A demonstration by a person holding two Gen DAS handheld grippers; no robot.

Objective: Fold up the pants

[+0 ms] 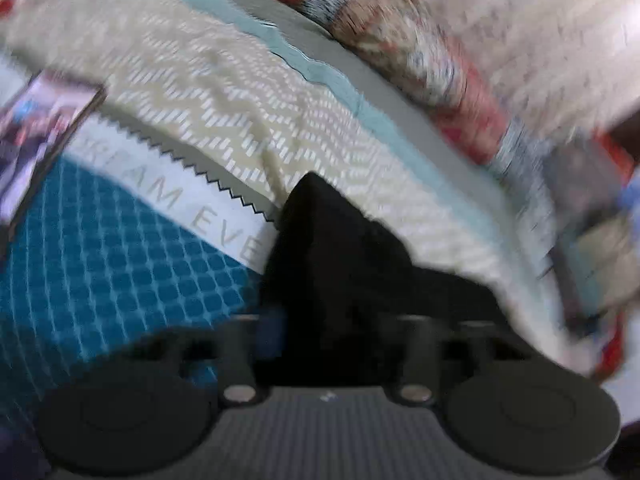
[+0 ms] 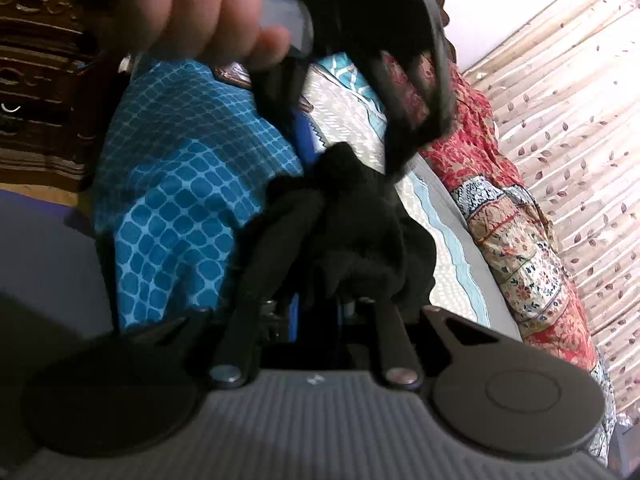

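Note:
The black pants (image 1: pixel 340 248) are bunched between the fingers of my left gripper (image 1: pixel 332 320), which is shut on them above the bed; the view is blurred. In the right wrist view the black pants (image 2: pixel 352 216) are bunched in my right gripper (image 2: pixel 320 300), which is shut on them. More black cloth runs up to the other gripper (image 2: pixel 400 40), held by a hand (image 2: pixel 200 12) at the top.
The bed carries a blue checked sheet (image 1: pixel 100 248), a cream patterned cover (image 1: pixel 220 92) and a red patterned quilt (image 2: pixel 520 240). A photo or booklet (image 1: pixel 36 132) lies at the left. A leaf-print curtain (image 2: pixel 580 100) hangs at the right; dark carved wood (image 2: pixel 36 80) is at the left.

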